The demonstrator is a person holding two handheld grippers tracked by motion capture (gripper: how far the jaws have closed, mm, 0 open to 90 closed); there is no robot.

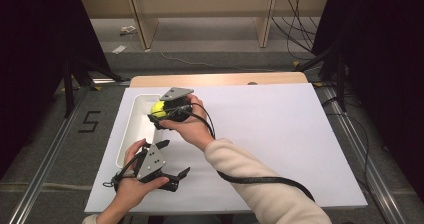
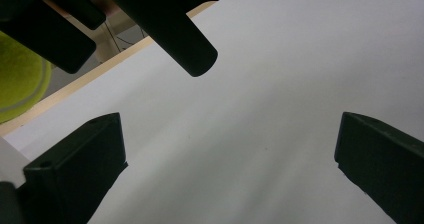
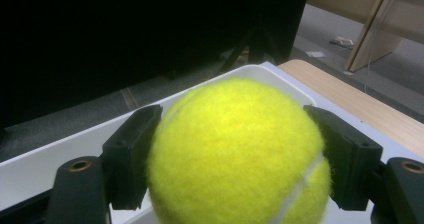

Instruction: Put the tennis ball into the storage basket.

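A yellow-green tennis ball point(image 1: 158, 108) is clamped between the black jaws of my right gripper point(image 1: 158, 112), held just above the far end of a long white tray point(image 1: 131, 131). In the right gripper view the ball point(image 3: 235, 154) sits between both pads point(image 3: 134, 154), with the tray's rim point(image 3: 55, 156) below and behind it. My left gripper point(image 1: 173, 159) lies low over the white sheet near the front left, jaws wide apart with nothing between them. The left gripper view shows its jaws spread over bare sheet point(image 2: 227, 169), the ball point(image 2: 20, 84) at the left edge and the right gripper's fingers point(image 2: 185, 34) overhead.
A white sheet point(image 1: 280, 144) covers most of the wooden table point(image 1: 220, 79), and the tray lies along its left side. A black cable point(image 1: 260, 180) trails from the right gripper across the sleeve. Dark stands and floor rails flank the table.
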